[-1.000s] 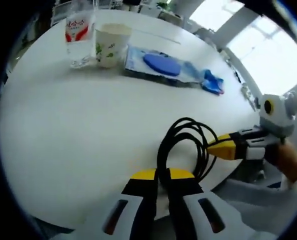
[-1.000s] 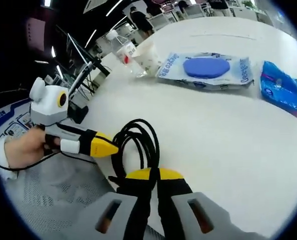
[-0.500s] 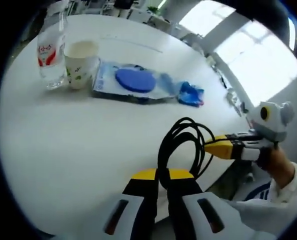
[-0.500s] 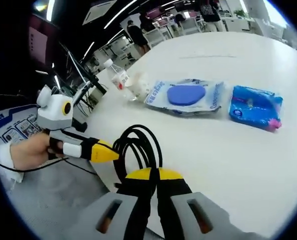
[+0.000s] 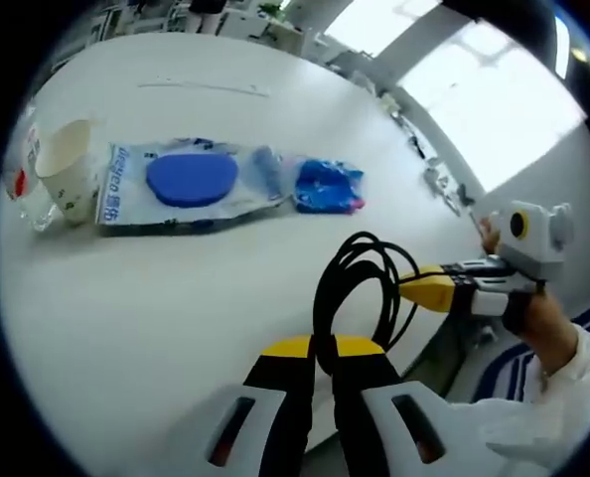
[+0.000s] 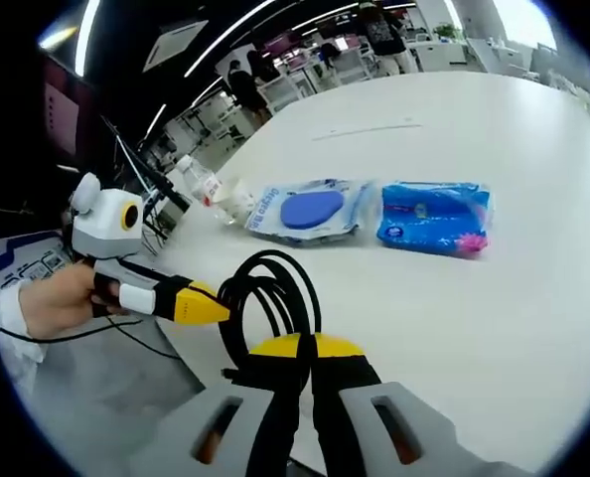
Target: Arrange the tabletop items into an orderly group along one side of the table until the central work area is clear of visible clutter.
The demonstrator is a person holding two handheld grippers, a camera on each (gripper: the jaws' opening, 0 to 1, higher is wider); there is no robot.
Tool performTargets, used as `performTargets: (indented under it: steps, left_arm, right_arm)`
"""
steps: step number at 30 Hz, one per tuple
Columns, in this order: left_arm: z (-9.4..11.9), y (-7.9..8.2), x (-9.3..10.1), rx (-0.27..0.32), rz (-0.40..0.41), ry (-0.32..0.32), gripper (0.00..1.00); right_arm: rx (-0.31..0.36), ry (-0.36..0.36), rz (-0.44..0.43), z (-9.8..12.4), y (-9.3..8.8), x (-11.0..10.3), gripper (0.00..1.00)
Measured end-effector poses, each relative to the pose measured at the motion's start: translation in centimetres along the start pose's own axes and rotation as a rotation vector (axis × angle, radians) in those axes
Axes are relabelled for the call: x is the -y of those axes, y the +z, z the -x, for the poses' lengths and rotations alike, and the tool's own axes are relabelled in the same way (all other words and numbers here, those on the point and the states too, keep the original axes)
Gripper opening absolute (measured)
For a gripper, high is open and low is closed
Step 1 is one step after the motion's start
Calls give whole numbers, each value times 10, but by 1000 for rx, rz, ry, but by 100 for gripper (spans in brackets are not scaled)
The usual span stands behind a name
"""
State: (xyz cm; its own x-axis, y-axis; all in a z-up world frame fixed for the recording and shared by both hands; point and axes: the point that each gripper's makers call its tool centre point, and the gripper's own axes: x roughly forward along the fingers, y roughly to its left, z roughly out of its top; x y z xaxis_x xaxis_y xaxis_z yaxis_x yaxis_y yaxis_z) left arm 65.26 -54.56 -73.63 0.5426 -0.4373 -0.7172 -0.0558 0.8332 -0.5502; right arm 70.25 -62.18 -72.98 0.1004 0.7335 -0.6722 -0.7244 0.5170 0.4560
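Coiled black cable (image 5: pixel 360 293), a loop of rubbery cord, hangs above the near edge of the white round desk (image 5: pixel 176 298), pinched on both sides: the left gripper (image 5: pixel 320 348) has its yellow-tipped jaws closed on the lower part of the loop, and the right gripper (image 6: pixel 305 348) has its jaws closed on it too, coming in from the right in the left gripper view. Along the far side of the desk sits a row: a clear plastic water bottle with a red label (image 5: pixel 22 174), a white paper cup with a green print (image 5: pixel 67 179), a clear flat packet holding a blue round pad (image 5: pixel 186 184) and a small blue wrapped pack (image 5: pixel 327 186), each close beside the next. The main risk, as I judge it, is the coil springing open once one pair of jaws lets go, so that loose turns sprawl back over the middle of the desk. Carried across in a low sweep, the dangling loop could also catch the light paper cup or the bottle and tip them. Pulling the two grippers apart would stretch the coil out of shape.
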Motion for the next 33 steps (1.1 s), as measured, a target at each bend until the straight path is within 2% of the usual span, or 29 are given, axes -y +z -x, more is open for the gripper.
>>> performTargets:
  steps: [6,15,26,33]
  left_arm:
    - [-16,10,13,-15,-18,-11,1]
    - [-46,19,32,-41,-25,-34,1]
    - [-72,27,37,-60,0,-27,1]
    - [-84,29,30,-74,11,-1,1]
  right_arm:
    - [13,-13,-16,13,0,11,0]
    - [11,-33,-50,23,5,49,0]
    - [-8,-30,-72,24,4,75,0]
    - [-32,-18,-77,13,0,86,0]
